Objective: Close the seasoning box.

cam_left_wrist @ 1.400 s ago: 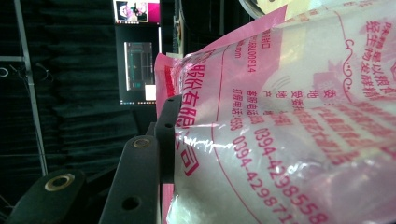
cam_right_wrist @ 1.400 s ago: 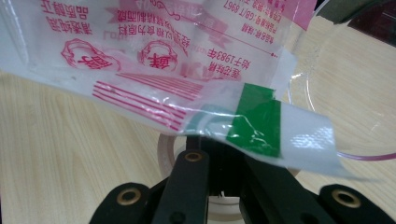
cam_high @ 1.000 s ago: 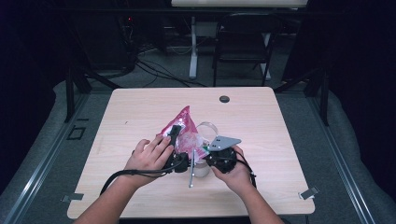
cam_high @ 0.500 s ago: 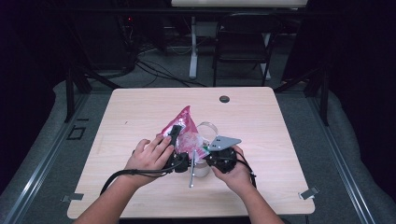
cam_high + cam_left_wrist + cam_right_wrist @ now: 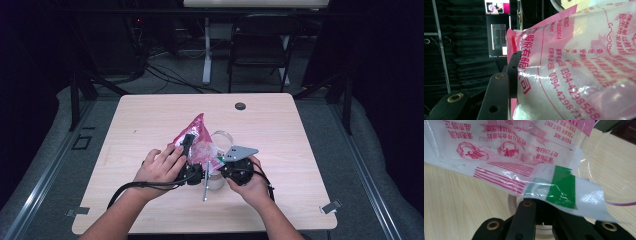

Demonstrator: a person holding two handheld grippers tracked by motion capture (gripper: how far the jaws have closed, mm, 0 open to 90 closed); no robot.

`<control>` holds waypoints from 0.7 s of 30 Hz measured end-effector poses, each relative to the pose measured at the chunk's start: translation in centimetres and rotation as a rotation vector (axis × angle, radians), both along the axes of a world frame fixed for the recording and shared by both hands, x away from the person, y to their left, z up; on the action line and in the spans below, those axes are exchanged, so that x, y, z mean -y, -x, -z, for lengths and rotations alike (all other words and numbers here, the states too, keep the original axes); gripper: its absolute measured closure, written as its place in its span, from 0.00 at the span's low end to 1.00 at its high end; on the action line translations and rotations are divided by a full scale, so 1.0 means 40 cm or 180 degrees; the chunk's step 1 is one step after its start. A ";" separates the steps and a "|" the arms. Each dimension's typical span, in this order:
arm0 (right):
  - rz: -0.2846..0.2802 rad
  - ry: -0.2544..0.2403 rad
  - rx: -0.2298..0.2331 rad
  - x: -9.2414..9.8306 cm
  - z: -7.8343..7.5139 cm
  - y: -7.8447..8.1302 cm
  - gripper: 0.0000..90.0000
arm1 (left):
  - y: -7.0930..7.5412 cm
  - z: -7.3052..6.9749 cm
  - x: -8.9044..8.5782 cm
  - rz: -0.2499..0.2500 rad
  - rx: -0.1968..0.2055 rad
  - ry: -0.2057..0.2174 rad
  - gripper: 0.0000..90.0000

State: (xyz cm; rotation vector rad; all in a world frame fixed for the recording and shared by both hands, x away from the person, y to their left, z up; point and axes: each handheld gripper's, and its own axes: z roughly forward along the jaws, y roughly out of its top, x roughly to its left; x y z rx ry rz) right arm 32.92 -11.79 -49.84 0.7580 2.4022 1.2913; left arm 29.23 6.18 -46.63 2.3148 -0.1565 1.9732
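**Both grippers on the pink bag at table centre**

In the high view the bag [image 5: 196, 134] sits just below the middle of the frame, its pink tip pointing up and its clear, printed lower half hanging between the two hands. The left gripper [image 5: 188, 150] comes in from the lower left and pinches the bag's side; in the left gripper view one black jaw presses flat against the film of the bag [image 5: 579, 70], which takes up the right of that frame. The right gripper [image 5: 234, 161], lower centre-right, has its jaws pressed together on the bag's bottom corner, where the right gripper view shows a green patch [image 5: 561, 187] at centre right. A clear bowl [image 5: 221, 138] stands just right of the bag. A thin metal rod [image 5: 206, 182] lies on the table [image 5: 310, 150] between the hands.
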 end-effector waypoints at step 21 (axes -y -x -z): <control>0.0040 -0.0048 0.0120 0.005 -0.016 0.008 1.00 | -0.017 0.020 -0.043 -0.0254 -0.0297 0.0255 0.73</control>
